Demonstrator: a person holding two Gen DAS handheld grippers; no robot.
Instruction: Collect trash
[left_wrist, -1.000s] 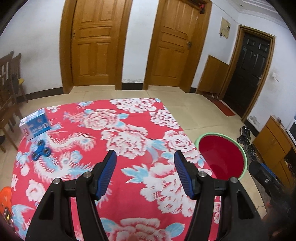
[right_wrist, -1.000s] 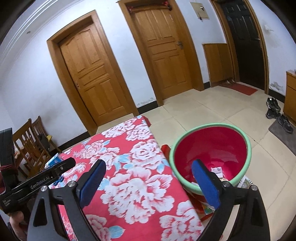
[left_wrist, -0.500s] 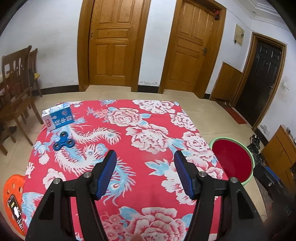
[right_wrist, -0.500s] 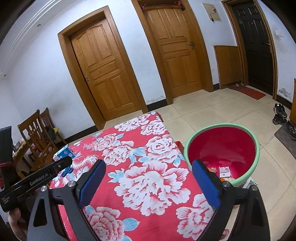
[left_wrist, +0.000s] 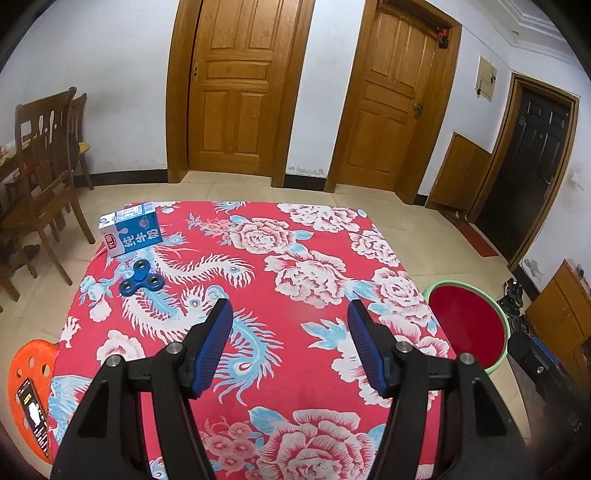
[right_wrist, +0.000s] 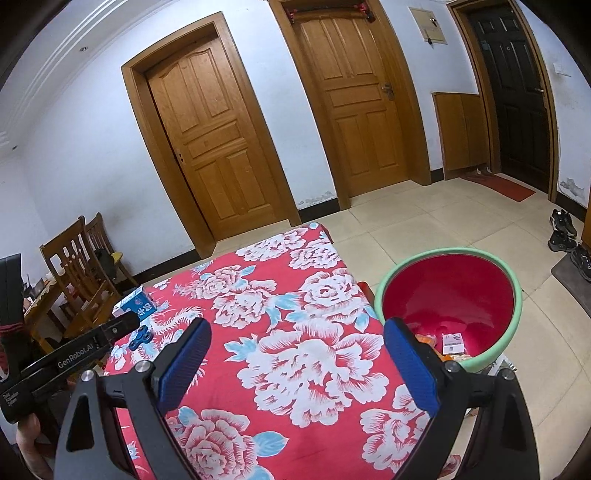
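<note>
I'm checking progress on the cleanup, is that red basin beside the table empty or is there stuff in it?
Not empty. The right wrist view shows the red basin with a few packets and wrappers lying at its bottom; most of the inside is bare.

Both grippers empty, tilted downward

The left gripper (left_wrist: 290, 345) and right gripper (right_wrist: 297, 363) stood with jaws apart, holding nothing, side by side

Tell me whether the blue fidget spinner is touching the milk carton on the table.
Apart. The left wrist view shows it: a strip of red floral cloth lies between the milk carton and the fidget spinner, which sits nearer the camera.
</note>
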